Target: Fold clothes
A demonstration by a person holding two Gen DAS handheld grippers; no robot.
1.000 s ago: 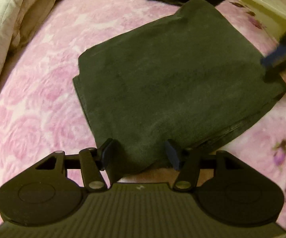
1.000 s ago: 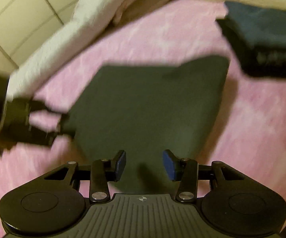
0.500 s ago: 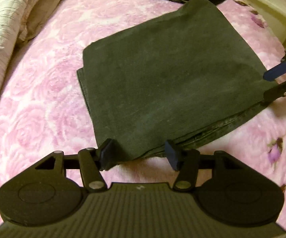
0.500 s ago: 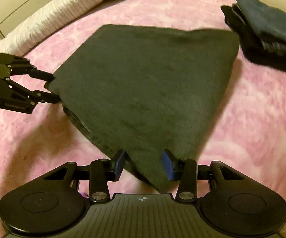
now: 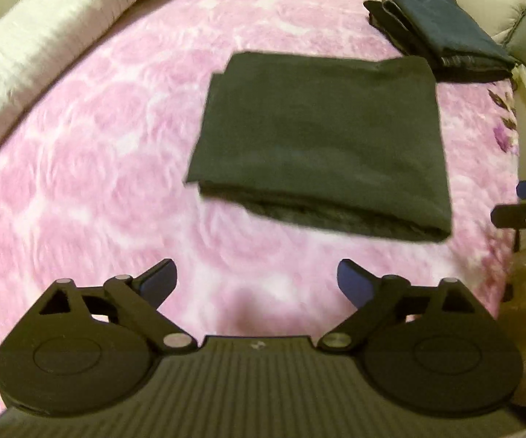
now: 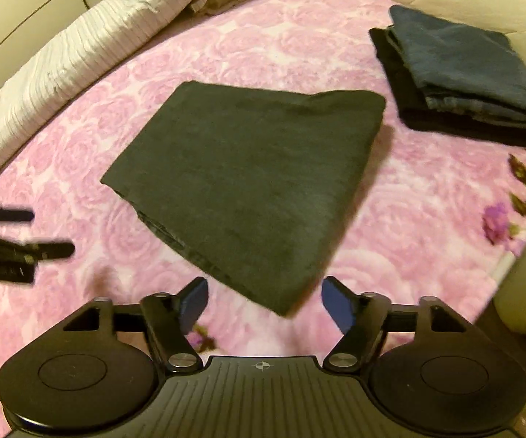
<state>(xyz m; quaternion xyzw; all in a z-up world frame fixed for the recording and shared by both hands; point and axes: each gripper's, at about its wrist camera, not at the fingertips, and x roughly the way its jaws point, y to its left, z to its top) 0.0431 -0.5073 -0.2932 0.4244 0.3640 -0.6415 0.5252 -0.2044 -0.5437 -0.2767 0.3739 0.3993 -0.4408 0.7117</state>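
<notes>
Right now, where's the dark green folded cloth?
The green cloth lies flat mid-bed on the pink cover in both wrist views, ahead of both opening, empty grippers. The stack of folded clothes sits apart, up-right of it.

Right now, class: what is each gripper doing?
Left gripper: jaws opening, nothing between them.
Right gripper: jaws opening, clear of the folded dark garment.

A bed [image 6: 270, 54] covered with a pink rose-patterned blanket carries the clothes. A dark folded garment [image 6: 255, 179] lies flat near its middle, and a small stack of folded dark clothes [image 6: 460, 73] sits apart toward the far right. A white quilt [image 6: 62, 69] lies bunched along the left edge.
</notes>
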